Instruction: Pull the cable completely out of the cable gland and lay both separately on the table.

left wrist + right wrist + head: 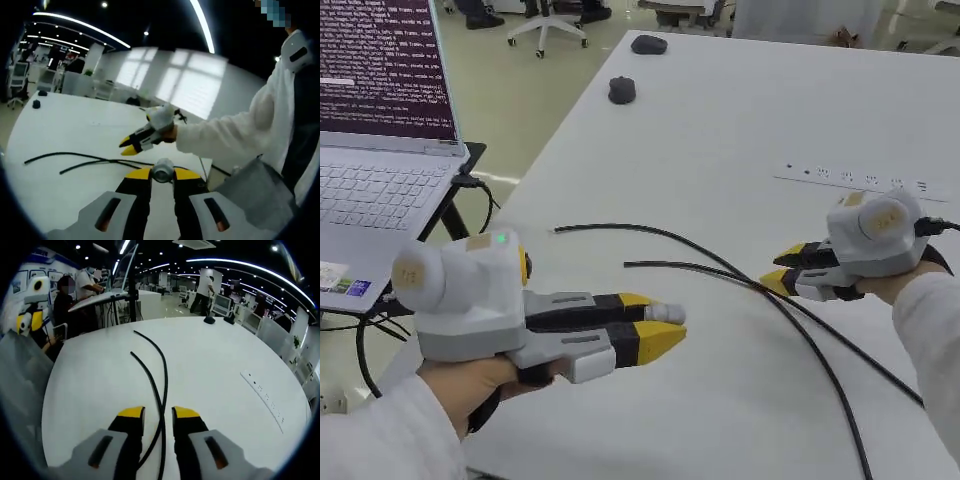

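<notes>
While the left gripper (163, 176) clamps the cable gland (163, 168), the right gripper (158, 416) straddles the cable (620, 227), fingers (132, 415) apart.

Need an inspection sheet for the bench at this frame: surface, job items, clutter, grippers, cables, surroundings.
Surface: white table, mostly bare.
Job's things: cable gland held between the left gripper's tips; black cable lies on the table, out of the gland.
Clutter: mouse and second mouse at the far end; power strip on the right.
Grippers: left gripper shut on the cable gland; right gripper open, jaws astride the cable.
Cables: two black runs with free ends, crossing by the right gripper; one cable or two, cannot tell.
Surroundings: laptop at left, screen on; office chair and people at desks beyond.
</notes>
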`<act>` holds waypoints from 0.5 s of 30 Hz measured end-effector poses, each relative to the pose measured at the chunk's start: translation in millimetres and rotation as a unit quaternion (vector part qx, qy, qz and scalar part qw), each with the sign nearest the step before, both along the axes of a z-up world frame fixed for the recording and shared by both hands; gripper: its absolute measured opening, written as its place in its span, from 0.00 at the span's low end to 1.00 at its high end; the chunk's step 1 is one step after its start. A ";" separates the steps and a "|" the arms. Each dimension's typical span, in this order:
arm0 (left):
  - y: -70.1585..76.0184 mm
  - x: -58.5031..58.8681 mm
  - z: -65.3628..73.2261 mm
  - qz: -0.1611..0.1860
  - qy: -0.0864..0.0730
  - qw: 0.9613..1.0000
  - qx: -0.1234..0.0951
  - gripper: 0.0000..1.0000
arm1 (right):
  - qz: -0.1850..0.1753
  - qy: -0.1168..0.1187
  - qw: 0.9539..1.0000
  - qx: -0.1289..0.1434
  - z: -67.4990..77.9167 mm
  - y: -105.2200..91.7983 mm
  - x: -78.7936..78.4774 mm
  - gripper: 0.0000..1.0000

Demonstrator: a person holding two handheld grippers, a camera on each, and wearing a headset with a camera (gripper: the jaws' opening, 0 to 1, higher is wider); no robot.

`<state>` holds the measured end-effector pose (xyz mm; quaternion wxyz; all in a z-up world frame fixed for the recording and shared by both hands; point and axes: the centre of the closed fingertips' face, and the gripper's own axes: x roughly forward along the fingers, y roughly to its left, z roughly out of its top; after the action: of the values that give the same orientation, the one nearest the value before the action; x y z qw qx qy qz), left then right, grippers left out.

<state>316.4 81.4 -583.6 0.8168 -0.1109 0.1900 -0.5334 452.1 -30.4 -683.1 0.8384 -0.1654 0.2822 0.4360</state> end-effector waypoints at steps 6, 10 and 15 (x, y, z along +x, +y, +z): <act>-24.4 14.6 -23.9 -0.029 -0.015 0.999 0.038 0.17 | -0.059 -0.017 0.995 0.077 42.0 -24.4 -31.6 0.32; -42.9 25.5 -57.0 -0.043 -0.016 0.996 0.074 0.17 | -0.100 -0.029 0.987 0.125 66.5 -46.9 -66.4 0.37; -61.0 32.8 -103.3 -0.053 -0.008 0.993 0.107 0.17 | -0.133 -0.038 0.981 0.133 75.0 -76.4 -117.4 0.38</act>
<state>349.1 20.4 -686.9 0.7958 -0.0081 0.2453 -0.5535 334.7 -106.9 -608.1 0.9136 -0.0294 0.2089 0.3476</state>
